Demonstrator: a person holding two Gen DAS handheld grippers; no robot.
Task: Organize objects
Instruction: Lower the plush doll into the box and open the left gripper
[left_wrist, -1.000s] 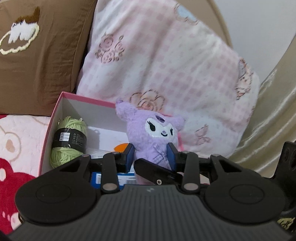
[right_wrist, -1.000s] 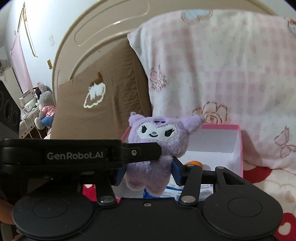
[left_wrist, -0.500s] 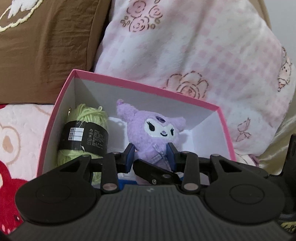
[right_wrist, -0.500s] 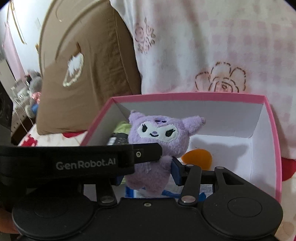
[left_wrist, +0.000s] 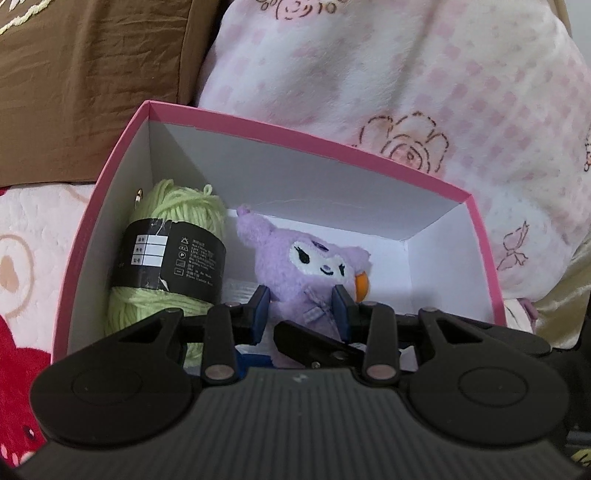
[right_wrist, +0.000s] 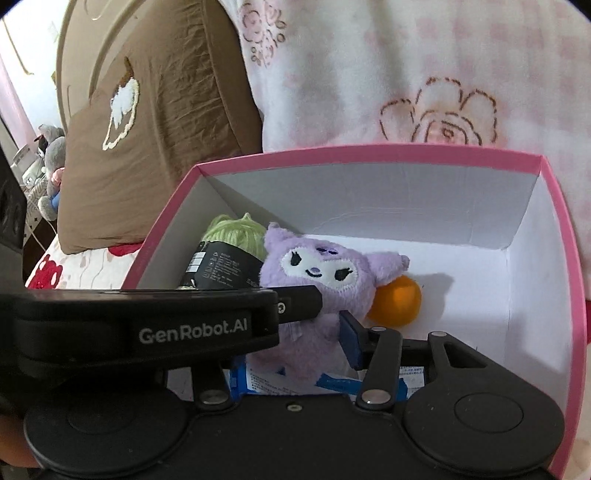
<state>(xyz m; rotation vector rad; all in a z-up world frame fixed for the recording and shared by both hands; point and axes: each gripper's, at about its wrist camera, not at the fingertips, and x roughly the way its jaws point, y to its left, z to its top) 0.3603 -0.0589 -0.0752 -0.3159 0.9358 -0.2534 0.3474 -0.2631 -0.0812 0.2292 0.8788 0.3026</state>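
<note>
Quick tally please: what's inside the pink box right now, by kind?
Plush toys: 1, the purple plush, held by both the left gripper and the right gripper
Yarn skeins: 1, green yarn
Orange balls: 1, orange ball
Blue-and-white packets: 1, packet, under the plush
Total: 4 in the pink box

Both the left gripper (left_wrist: 301, 312) and the right gripper (right_wrist: 314, 332) angle downward, jaws clamped from opposite sides.
</note>
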